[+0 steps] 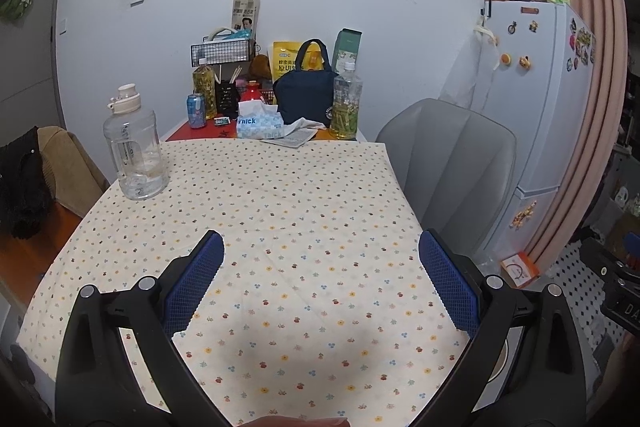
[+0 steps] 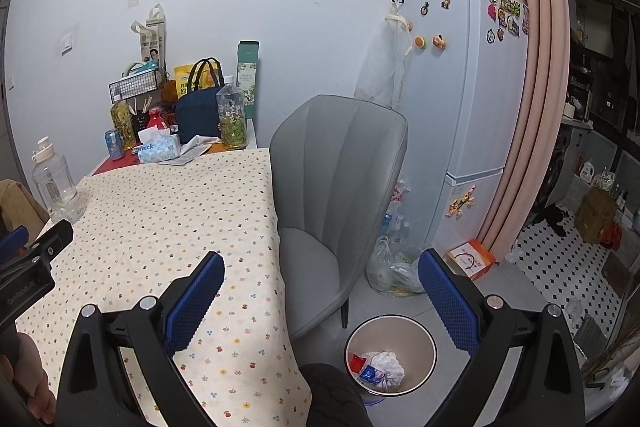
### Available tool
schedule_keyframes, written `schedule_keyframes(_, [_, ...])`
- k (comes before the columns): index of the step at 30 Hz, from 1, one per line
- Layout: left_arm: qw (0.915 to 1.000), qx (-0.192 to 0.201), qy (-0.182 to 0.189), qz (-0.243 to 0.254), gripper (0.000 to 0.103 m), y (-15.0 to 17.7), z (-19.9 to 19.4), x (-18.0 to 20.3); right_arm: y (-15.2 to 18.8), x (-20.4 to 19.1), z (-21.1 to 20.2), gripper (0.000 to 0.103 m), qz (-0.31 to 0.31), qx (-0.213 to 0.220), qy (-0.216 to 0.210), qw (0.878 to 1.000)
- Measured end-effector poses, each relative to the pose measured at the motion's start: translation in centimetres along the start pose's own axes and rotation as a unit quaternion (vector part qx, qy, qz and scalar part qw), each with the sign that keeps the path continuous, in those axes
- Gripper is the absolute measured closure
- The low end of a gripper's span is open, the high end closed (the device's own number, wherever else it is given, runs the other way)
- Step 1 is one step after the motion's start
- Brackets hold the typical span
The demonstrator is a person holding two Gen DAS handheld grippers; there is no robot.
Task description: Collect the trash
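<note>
A round waste bin [image 2: 390, 325] stands on the floor right of the table, with crumpled white paper [image 2: 386, 367] and a red-blue wrapper [image 2: 362, 367] inside. My right gripper [image 2: 320, 269] hovers open and empty above the table's right edge and the bin. My left gripper [image 1: 320, 247] hangs open and empty over the floral tablecloth [image 1: 280, 211]. In the right wrist view the left gripper's black body shows at the left edge; its fingertips are cut off. At the table's far end lie a crumpled white cloth [image 1: 306, 125], a printed sheet [image 1: 294, 137] and a blue drink can [image 1: 196, 111].
A large clear jug [image 1: 134, 147] stands at the table's left. Tissue box [image 1: 260, 125], navy bag [image 1: 306, 93] and tea bottles [image 1: 347, 103] crowd the far end. A grey chair [image 2: 336, 199] stands right of the table, a plastic bag [image 2: 394, 267] and fridge [image 2: 464, 99] beyond it.
</note>
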State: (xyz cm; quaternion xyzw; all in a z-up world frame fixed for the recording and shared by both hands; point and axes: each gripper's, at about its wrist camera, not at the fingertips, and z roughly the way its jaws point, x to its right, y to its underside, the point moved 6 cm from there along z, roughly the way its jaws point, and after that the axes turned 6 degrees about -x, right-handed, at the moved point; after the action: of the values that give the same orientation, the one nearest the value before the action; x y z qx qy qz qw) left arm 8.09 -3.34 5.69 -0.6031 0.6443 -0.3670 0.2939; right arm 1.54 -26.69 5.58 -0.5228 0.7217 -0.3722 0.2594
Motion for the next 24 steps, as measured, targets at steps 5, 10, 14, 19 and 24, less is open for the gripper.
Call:
schedule_keyframes(5, [1.0,-0.002,-0.004,0.0,0.006,0.07,0.24,-0.02,0.13,0.1,0.29,0.008,0.0,-0.004,-0.001,1.0])
schedule_keyframes(10, [1.0,-0.002,-0.004,-0.001,0.006,0.15,0.37,0.01,0.04,0.22,0.37,0.008,0.003,-0.003,-0.001,1.0])
schedule_keyframes(14, [1.0,-0.002,-0.004,-0.002,0.006,0.21,0.33,-0.13,0.07,0.21,0.5,0.008,0.002,-0.002,0.0,1.0])
schedule_keyframes(19, [1.0,0.0,-0.004,-0.002,0.006,0.24,0.34,-0.38,0.19,0.03,0.53,0.008,-0.001,-0.002,-0.002,1.0])
schedule_keyframes(24, [1.0,0.0,-0.005,-0.003,0.006,0.31,0.29,-0.51,0.35,-0.12,0.52,0.008,-0.002,-0.001,-0.003,1.0])
